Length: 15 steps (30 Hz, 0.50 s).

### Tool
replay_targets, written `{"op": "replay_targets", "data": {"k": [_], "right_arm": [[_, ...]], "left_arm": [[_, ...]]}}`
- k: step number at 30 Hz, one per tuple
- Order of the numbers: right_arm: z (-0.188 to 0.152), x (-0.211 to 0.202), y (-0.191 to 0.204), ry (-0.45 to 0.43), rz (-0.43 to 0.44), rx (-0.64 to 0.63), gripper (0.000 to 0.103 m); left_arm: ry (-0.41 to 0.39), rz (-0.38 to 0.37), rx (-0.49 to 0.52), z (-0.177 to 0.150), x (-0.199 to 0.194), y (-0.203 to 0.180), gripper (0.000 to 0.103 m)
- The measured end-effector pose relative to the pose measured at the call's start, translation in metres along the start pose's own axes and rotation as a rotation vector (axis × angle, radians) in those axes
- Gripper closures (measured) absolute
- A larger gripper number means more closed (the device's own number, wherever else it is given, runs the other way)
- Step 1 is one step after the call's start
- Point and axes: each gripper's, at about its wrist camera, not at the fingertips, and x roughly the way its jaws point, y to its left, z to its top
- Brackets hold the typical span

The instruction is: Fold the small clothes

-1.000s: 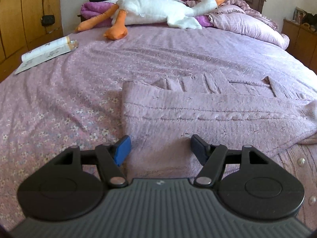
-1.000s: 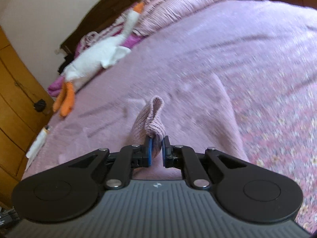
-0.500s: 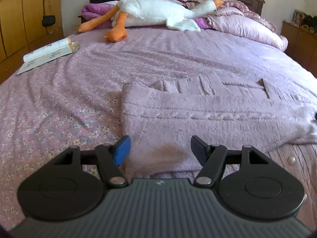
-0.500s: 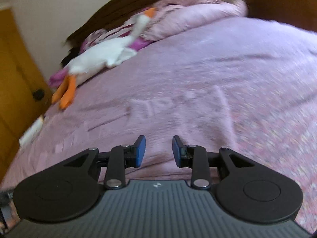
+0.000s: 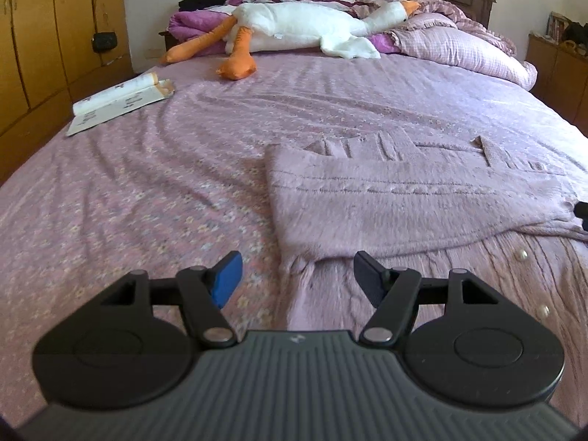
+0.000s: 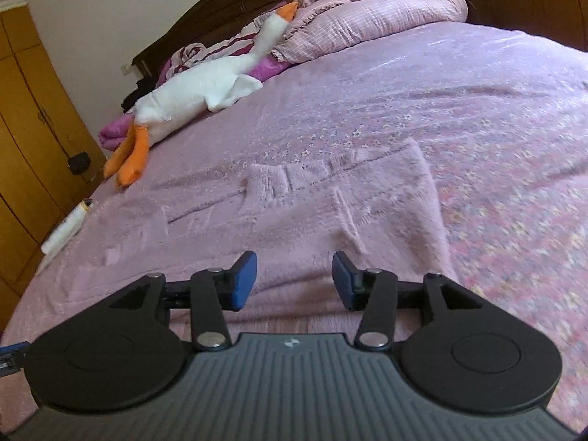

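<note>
A fuzzy lilac knitted cardigan [image 5: 404, 205] with pearl buttons lies flat on the bed, its sleeves folded across the body. It also shows in the right wrist view [image 6: 301, 220]. My left gripper [image 5: 296, 279] is open and empty, low over the cardigan's near left edge. My right gripper [image 6: 294, 281] is open and empty, just above the cardigan's near side; the sleeve cuff [image 6: 264, 187] lies flat ahead of it.
A purple floral bedsheet [image 5: 147, 202] covers the bed. A white plush goose [image 5: 301, 25] lies by the pillows and bunched quilt [image 5: 466, 51]. An open booklet [image 5: 117, 103] lies at the left edge. Wooden wardrobes [image 5: 44, 36] stand left, a cabinet [image 5: 558, 70] right.
My right gripper let go of the sleeve cuff, opened wide and drew back; the cuff now lies flat on the cardigan. My left gripper stayed open and pulled back slightly.
</note>
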Motion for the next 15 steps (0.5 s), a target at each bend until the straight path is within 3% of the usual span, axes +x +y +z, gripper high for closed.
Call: {"op": "replay_targets", "data": {"k": [15], "right_arm": [[-0.060, -0.111, -0.002, 0.108, 0.021, -0.128, 0.040]], "left_arm": [[0.064, 0.018, 0.007, -0.040, -0.039, 0.004, 0.034]]}}
